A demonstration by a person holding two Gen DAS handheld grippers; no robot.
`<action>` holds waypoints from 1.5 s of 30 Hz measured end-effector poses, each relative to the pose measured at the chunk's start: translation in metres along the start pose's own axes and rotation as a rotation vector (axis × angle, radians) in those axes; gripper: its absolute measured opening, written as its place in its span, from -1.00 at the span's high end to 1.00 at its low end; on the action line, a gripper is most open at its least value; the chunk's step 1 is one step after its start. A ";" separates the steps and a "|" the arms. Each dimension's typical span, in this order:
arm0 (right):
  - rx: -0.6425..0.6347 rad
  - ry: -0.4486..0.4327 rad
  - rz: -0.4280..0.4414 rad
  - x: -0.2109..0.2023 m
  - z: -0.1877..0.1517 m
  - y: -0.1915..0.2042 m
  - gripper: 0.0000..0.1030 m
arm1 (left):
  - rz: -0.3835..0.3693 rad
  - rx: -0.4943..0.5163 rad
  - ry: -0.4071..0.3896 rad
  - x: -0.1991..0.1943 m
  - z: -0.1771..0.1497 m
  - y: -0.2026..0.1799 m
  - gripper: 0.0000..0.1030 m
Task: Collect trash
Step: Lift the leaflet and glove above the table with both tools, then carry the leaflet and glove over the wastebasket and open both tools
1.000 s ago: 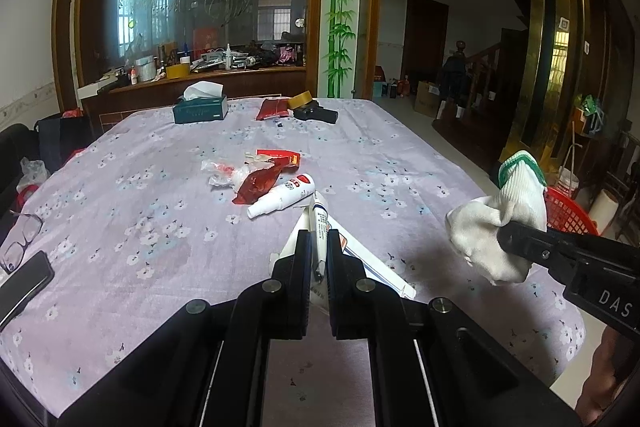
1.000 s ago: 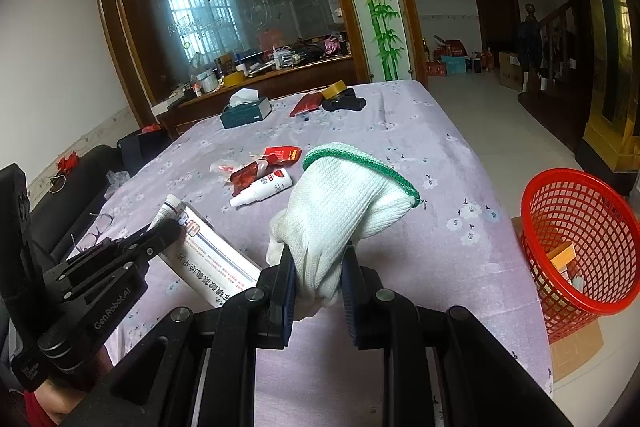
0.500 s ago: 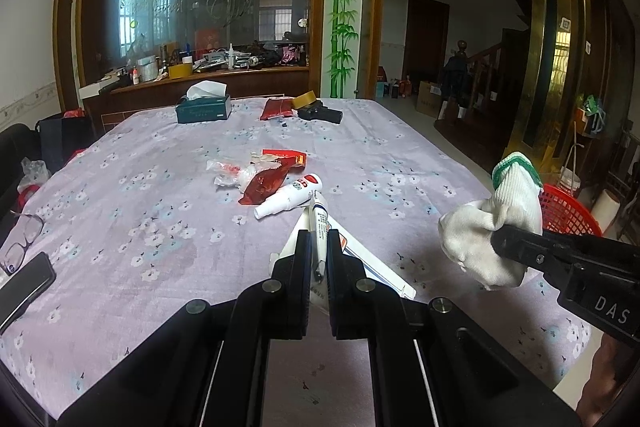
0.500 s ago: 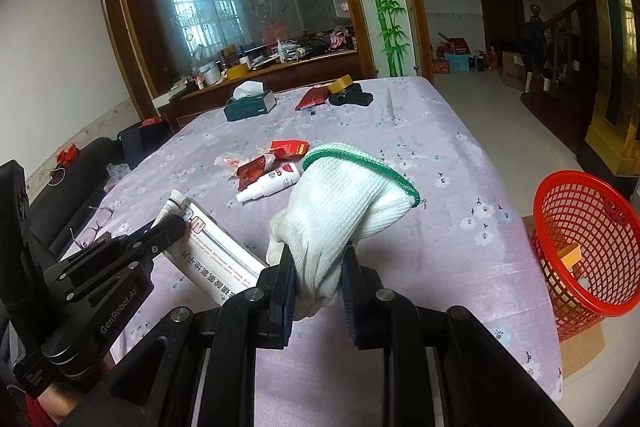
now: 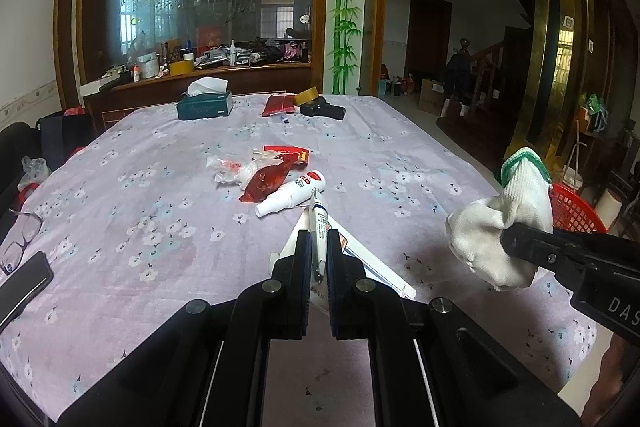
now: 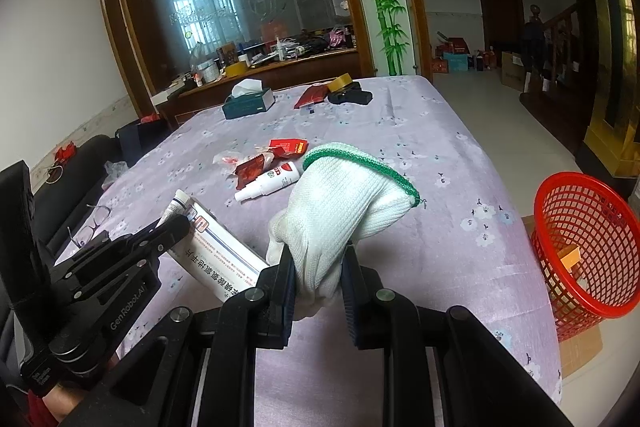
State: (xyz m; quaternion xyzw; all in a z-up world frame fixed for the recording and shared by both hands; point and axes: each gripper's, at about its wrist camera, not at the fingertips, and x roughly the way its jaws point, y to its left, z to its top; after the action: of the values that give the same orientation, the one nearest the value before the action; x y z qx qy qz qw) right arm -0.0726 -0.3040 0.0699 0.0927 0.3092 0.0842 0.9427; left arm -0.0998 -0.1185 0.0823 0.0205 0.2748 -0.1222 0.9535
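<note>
My left gripper is shut on a white ointment tube and its flat white carton, held above the lilac flowered tablecloth. My right gripper is shut on a white knit glove with a green cuff, held over the table's right side. In the left wrist view that glove hangs at the right in the right gripper. A white spray bottle, red wrappers and a clear wrapper lie mid-table. A red mesh basket stands on the floor to the right.
At the table's far end sit a green tissue box, a red packet, a tape roll and a black object. Glasses and a dark phone lie at the left edge. A cardboard box sits under the basket.
Both grips stay the same. The views have shifted only slightly, and nothing on the table has moved.
</note>
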 end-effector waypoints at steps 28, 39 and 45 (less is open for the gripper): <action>0.074 -0.013 -0.051 -0.008 0.010 -0.034 0.56 | -0.059 0.037 0.031 0.029 0.012 -0.029 0.88; 0.194 -0.109 -0.153 -0.058 0.019 -0.106 0.56 | -0.232 0.088 0.058 0.021 0.044 -0.081 0.88; 0.281 -0.179 -0.243 -0.095 0.020 -0.163 0.55 | -0.386 0.101 0.092 0.031 0.067 -0.134 0.87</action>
State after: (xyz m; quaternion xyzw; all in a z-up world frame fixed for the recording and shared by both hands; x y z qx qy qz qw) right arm -0.1194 -0.4851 0.1021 0.1925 0.2416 -0.0827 0.9475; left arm -0.0721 -0.2624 0.1267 0.0209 0.3103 -0.3151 0.8967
